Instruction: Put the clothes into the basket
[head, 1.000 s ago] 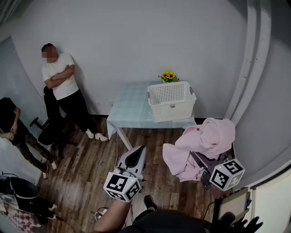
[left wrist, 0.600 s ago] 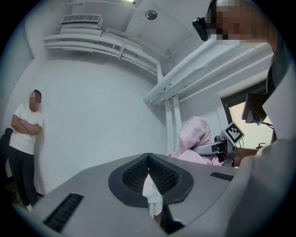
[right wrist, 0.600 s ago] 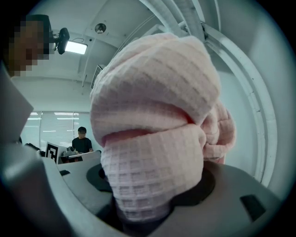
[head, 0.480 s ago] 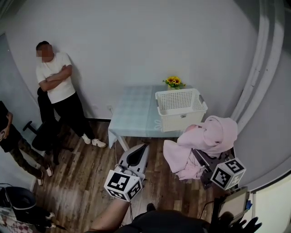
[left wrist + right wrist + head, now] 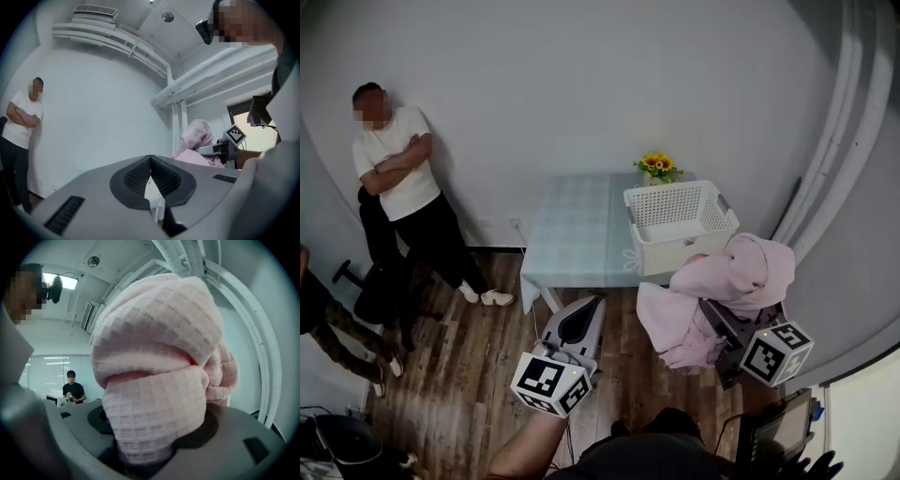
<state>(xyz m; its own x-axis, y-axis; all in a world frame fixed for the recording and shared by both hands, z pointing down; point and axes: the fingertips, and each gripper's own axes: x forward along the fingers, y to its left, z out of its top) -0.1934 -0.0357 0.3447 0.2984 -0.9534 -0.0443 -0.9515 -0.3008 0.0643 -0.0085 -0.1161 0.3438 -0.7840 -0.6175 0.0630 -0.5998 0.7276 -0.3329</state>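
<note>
Currently the right gripper point(image 5: 720, 328) is clamped on the pink clothes point(image 5: 731, 281). Its jaws stand wide because a thick fold of fabric fills the gap between them. The bundle hangs in the air just in front of the basket point(image 5: 680, 234), on the near right side, and is not yet over the rim.

Handling, as a judgement: the fabric is soft, light and limp. It will sag and swing rather than hold a shape, and it is not fragile. The loose lower folds could catch on the basket wall. Hold it at the bunched middle, where the layers are thickest, as the jaws do now. To gather the trailing part, a second grip low on the hanging folds would serve.

Appearance: a pale pink waffle-weave garment, rolled and folded over itself, with a rounded hood-like lump on top and loose folds drooping below.

The left gripper point(image 5: 592, 307) is in front of the basket to its left, with its jaw tips together. A small white scrap point(image 5: 154, 197) shows low between the pads; I cannot tell what it is.

The basket is white, perforated, and stands on a table point(image 5: 577, 234).
</note>
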